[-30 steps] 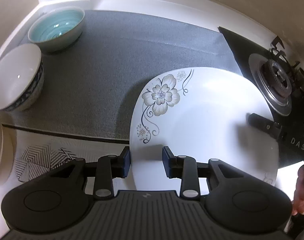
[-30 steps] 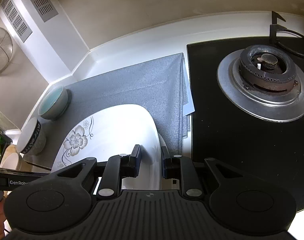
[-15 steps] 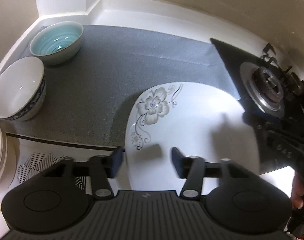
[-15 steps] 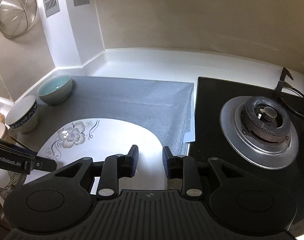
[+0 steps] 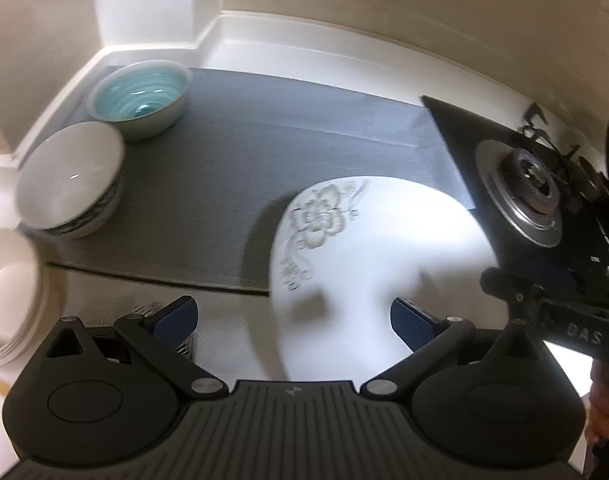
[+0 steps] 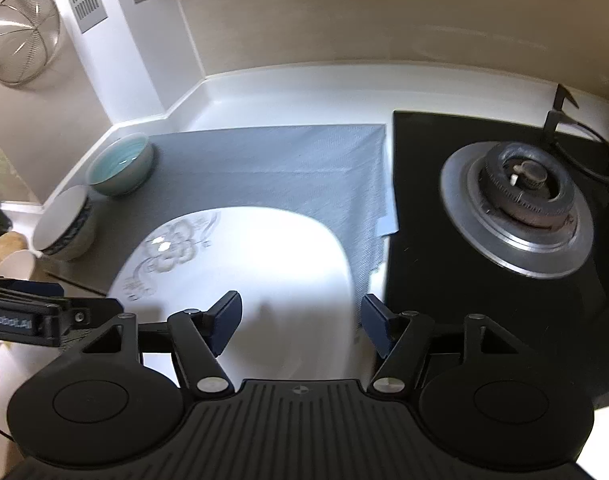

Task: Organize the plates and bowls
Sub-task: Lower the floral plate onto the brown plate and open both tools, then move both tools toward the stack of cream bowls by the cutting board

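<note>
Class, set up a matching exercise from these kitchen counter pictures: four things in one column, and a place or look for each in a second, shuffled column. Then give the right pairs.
Things
1. large white flower-patterned plate
2. round turquoise-glazed bowl
3. white bowl with a dark blue patterned outside
4. round metal gas burner

Places or looks
A. set in the black stove top
B. at the grey mat's far left corner
C. lying flat near the stove, held by neither hand-held gripper
D. tilted, just in front of the turquoise bowl

Pairs: 1-C, 2-B, 3-D, 4-A
</note>
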A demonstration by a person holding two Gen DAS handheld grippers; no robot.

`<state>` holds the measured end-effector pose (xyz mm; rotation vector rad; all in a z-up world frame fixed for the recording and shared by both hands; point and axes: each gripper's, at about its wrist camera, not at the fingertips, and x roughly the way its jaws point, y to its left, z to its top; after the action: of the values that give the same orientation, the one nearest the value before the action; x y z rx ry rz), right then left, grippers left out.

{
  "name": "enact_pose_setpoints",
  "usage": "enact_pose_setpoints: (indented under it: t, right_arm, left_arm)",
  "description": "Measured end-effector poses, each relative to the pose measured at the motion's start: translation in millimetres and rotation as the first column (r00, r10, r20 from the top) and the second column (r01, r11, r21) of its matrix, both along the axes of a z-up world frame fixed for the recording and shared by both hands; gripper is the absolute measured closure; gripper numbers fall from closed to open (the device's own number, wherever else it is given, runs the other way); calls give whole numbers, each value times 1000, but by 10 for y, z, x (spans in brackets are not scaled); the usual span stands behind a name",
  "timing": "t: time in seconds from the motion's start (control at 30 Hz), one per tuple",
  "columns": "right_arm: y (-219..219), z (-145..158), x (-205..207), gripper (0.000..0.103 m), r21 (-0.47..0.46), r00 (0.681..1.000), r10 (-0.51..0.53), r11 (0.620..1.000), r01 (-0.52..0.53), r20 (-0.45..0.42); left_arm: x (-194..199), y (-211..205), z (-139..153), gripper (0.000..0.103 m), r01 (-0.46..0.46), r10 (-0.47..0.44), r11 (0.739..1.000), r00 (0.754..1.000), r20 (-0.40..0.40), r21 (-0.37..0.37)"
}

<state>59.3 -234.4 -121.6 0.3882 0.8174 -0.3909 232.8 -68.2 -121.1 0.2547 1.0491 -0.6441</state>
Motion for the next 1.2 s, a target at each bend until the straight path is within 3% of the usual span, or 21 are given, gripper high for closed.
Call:
enact_pose_setpoints:
  t: [0.2, 0.33, 1.2]
  right_arm:
    - [307, 109, 51, 23, 11, 998, 63, 998, -63, -12]
    - [506, 139, 74, 21, -66, 993, 116, 991, -117, -30]
    - [684, 150, 282, 19, -81, 979, 183, 978, -190, -88]
  left_arm:
    - [-47, 182, 94, 1, -48, 48, 999, 999, -3, 5]
    - [-50, 222, 117, 1, -46, 46, 999, 999, -3, 10]
    - [17, 392, 98, 1, -78, 78, 997, 997, -13, 13]
